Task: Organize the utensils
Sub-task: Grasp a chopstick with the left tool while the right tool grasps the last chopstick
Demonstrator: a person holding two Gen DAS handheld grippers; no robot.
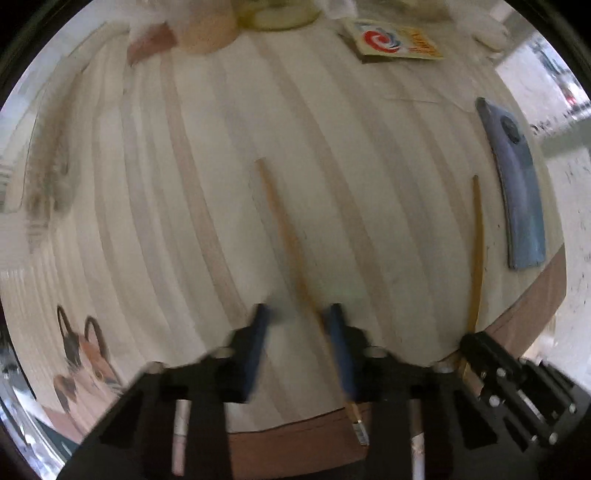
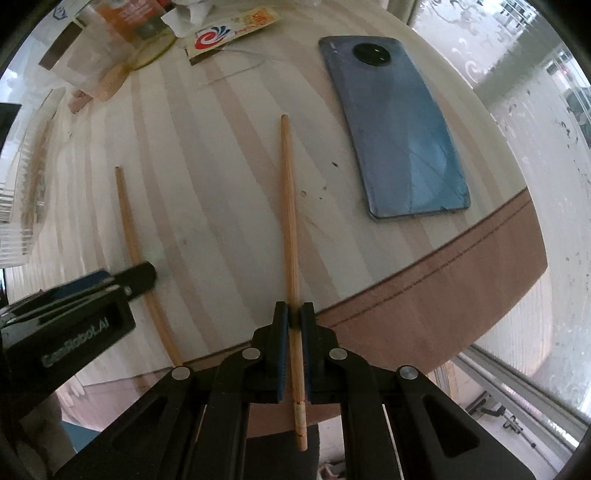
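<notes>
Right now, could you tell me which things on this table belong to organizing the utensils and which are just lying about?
For the job: middle chopstick, left chopstick.
Lying about: phone, printed sachet, plastic cup.

The striped table (image 2: 229, 192) bears two chopsticks (image 2: 127, 221), a phone (image 2: 399, 125) and a packet (image 2: 229, 31).

A blue phone (image 2: 399, 129) (camera up) lies near the table (image 2: 229, 206) edge — a packet (image 2: 229, 31) beyond.
</notes>
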